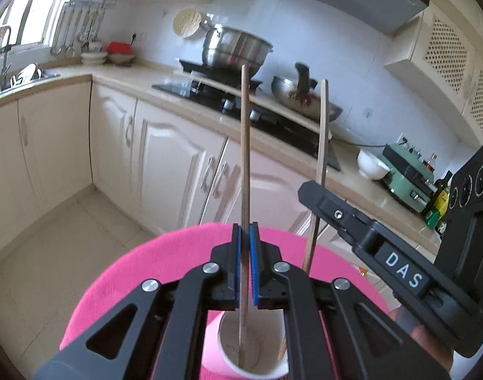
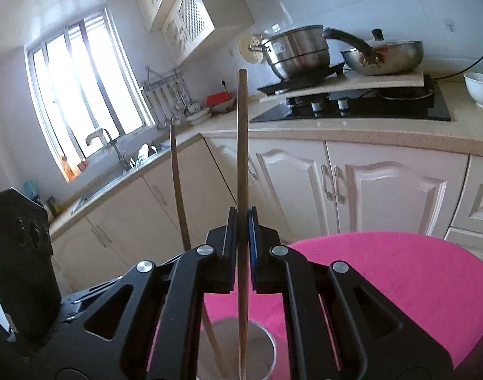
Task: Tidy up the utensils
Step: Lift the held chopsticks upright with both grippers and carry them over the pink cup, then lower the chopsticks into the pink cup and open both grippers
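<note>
Each gripper holds one wooden chopstick upright, its lower end inside a white paper cup (image 1: 251,348) that stands on a pink-covered round table (image 1: 152,272). My left gripper (image 1: 245,237) is shut on a chopstick (image 1: 245,145). The right gripper (image 1: 352,218) shows at the right of the left wrist view, holding the second chopstick (image 1: 322,133). In the right wrist view my right gripper (image 2: 242,221) is shut on its chopstick (image 2: 242,145), with the cup (image 2: 260,348) below. The left gripper's chopstick (image 2: 177,183) stands to its left.
Cream kitchen cabinets (image 1: 165,158) and a counter run behind. On the counter stand a black hob (image 2: 368,104) with a steel pot (image 2: 298,50) and a wok (image 2: 384,57), a white bowl (image 2: 479,88), and a sink (image 2: 114,164) under the window.
</note>
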Demonstrator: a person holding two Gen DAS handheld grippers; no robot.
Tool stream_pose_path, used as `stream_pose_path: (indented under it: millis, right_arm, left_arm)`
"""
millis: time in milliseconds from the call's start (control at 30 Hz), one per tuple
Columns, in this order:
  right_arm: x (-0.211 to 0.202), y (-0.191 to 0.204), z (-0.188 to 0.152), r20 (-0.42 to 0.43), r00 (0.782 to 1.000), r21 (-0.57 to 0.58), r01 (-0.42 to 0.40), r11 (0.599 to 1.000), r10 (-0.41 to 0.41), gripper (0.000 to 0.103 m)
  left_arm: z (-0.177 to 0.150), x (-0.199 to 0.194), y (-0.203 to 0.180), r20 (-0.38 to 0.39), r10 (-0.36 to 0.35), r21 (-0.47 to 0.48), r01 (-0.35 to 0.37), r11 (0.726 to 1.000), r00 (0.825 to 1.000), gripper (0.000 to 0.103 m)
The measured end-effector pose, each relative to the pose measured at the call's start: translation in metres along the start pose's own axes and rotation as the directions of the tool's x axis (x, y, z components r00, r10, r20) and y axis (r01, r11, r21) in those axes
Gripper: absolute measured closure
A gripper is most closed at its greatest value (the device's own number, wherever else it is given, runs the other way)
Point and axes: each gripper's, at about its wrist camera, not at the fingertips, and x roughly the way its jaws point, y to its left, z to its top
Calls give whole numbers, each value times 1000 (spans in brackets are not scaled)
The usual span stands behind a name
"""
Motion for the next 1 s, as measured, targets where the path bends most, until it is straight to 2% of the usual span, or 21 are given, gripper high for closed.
stream_pose_path:
  millis: [300,533,633,900,933,967,1000]
  right_arm:
    - [-22,5,-17,-48,999,-47,22,999,-24,96]
    - [-39,4,-30,-99,994,-35,45,998,-48,96]
    - [-44,3,-31,-117,992,-18,49,999,-51,96]
    - [-54,5,-30,-187,979,-10,80,997,-80,94]
    - [-57,5,-29,-189,978,-13,87,996,-88,84]
    - [-61,6,-28,-187,978,-17,93,996,-94,67]
    - [-65,7,-27,-181,979,-19,94,995,-96,56]
  left_arm:
    - [-14,-9,-6,-51,2,15,-1,1000,999,98]
    - [-22,-14,-8,-119,18,28,-14,999,993,97]
    - [-23,-18,-9,-132,31,30,-27,999,991,78]
    - [-21,-36,-17,-148,61,38,-56,998,987,77]
    - [-21,-38,-18,-150,65,40,-60,997,987,74]
    - [-22,-42,-19,-152,71,40,-66,997,986,71]
    - [-22,-45,-19,-157,79,38,-74,997,984,70]
